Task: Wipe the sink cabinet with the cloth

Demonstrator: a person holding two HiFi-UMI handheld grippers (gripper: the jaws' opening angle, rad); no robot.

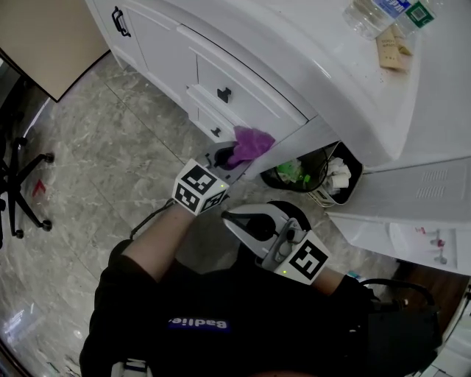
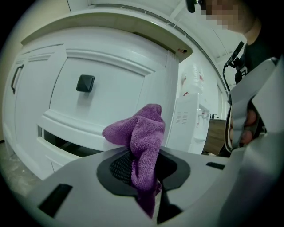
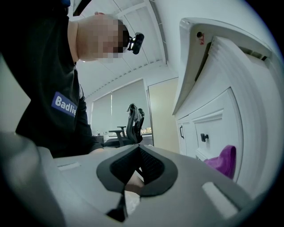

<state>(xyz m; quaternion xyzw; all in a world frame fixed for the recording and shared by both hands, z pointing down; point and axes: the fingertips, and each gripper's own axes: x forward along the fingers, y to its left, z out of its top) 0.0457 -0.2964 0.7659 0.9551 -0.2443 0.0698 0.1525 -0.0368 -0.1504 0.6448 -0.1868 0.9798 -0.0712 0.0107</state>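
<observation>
**Cloth at cabinet front, left gripper holding**

- Floor (image 1: 96, 147): grey marble-look tile.
- Sink cabinet (image 1: 250, 70): white, with panelled drawer fronts. It runs across the top of the head view, and a plastic bottle (image 1: 372, 13) lies on its top.
- Bin (image 1: 346, 177): stands just beside the cabinet's end and holds green and white rubbish.
- Left gripper (image 1: 223, 159): points at the cabinet front, jaws clamped on the cloth (image 2: 143, 133).
- Right gripper (image 1: 229, 214): held low, near the person's body and away from the cabinet. Its jaws are together with nothing between them.
- Cloth: purple, bunched, standing up out of the left jaws. It sits at the lower moulding of a drawer front (image 2: 106, 93); I cannot tell whether it touches.
- Knob (image 2: 85, 83): black and square, on that drawer front, above and left of the cloth.
</observation>
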